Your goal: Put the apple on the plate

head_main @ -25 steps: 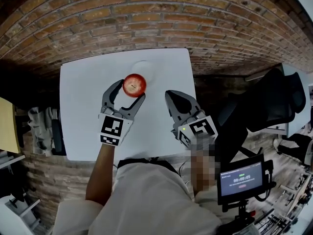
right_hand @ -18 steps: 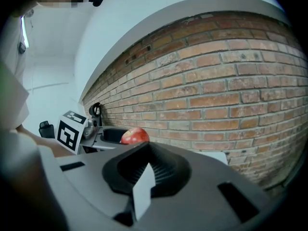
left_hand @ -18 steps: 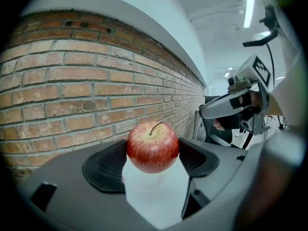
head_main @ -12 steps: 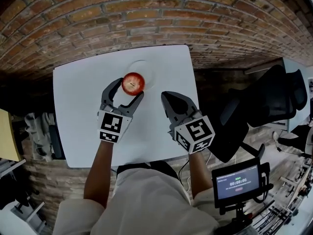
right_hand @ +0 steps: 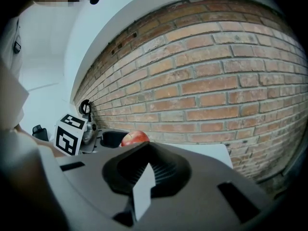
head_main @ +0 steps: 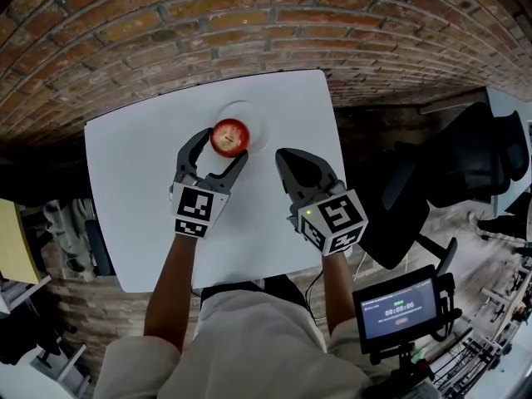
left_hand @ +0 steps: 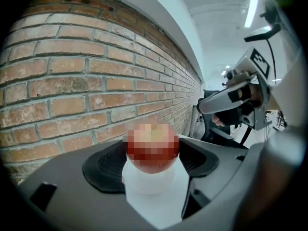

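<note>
Apple [head_main: 230, 136] clamped in left hand-held gripper [head_main: 221, 149], held over plate [head_main: 253, 117] on worktop [head_main: 133, 165] for set-down; contact unclear. Right hand-held gripper [head_main: 288, 160] closed, empty, parked clear beside it.

- A white table [head_main: 133, 223] stands against a red brick wall [head_main: 166, 23]; the same brickwork fills the background of both gripper views
- A black office chair [head_main: 465, 173] sits to the table's right, apart from it
- A small screen [head_main: 397, 310] on a stand glows at lower right; digits show on it
- A yellow panel [head_main: 8, 248] cuts the left edge
</note>
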